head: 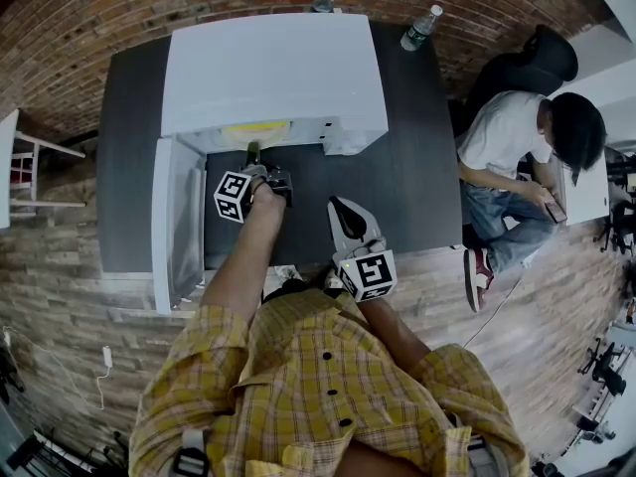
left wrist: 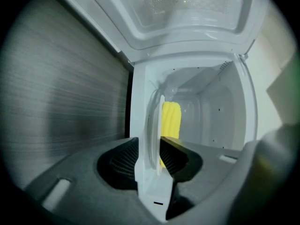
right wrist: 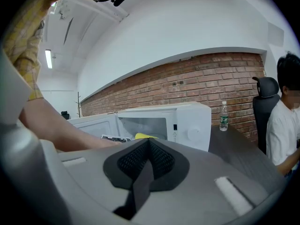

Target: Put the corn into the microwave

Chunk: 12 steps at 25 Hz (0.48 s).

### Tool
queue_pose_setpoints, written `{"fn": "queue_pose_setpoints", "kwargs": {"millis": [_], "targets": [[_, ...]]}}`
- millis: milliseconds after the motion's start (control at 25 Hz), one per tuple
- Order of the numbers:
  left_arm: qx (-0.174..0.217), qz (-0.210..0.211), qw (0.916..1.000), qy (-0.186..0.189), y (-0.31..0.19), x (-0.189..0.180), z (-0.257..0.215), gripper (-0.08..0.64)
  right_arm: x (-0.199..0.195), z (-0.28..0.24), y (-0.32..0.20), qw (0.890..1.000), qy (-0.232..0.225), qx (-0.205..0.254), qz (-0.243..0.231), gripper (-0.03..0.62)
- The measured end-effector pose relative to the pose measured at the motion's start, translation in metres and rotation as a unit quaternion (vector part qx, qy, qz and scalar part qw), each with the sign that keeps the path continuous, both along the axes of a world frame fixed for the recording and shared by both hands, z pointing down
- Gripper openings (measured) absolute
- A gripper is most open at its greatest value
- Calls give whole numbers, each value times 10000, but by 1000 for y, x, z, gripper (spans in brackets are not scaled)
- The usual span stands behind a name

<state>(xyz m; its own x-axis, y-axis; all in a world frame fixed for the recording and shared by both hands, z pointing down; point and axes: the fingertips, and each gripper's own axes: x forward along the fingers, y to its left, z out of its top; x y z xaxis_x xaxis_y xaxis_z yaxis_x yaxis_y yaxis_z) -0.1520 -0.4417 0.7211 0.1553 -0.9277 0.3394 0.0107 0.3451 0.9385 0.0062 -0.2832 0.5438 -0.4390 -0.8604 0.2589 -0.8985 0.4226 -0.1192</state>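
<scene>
Where the head view looks down, a white microwave [head: 268, 68] sits on a dark table [head: 417, 167], its door [head: 174, 217] swung wide to the left. The left gripper [head: 254, 159] reaches into the lower edge of the opening, marker cube on top. The corn [head: 256, 127] shows as a yellow strip just inside the cavity, ahead of that gripper. The right gripper [head: 345, 212] hangs over the table in front of the microwave, well back from the opening. Two bottles [head: 420, 26] stand behind the microwave. A seated person [head: 502, 137] in a white shirt is at the table's right end. In the left gripper view the scene is rolled on its side: table at left, door overhead. The jaws stand apart, released, with the rim of a white plate [left wrist: 152, 121] edge-on between them. The pads lie close on either side; whether they touch cannot be told. The corn lies on the far face of that plate, inside the cavity. In the right gripper view the jaws are clenched together with nothing between them. Past them: the open microwave, a sliver of yellow corn inside, and the operator's forearm [right wrist: 61, 130] reaching toward it. One bottle stands beside the microwave in front of a brick wall [right wrist: 211, 78].
</scene>
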Motion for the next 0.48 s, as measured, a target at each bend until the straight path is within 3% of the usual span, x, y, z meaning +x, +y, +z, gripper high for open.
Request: {"fn": "queue_pose_setpoints", "kwargs": {"millis": [200,480], "targets": [[-120,34,9999,54,0,0,7,172,2,-1,0,10000,14,6,17,0],[-159,91,9998,-28,0,-1,7,172,8,0,0,10000,1,-28,40,0]]}}
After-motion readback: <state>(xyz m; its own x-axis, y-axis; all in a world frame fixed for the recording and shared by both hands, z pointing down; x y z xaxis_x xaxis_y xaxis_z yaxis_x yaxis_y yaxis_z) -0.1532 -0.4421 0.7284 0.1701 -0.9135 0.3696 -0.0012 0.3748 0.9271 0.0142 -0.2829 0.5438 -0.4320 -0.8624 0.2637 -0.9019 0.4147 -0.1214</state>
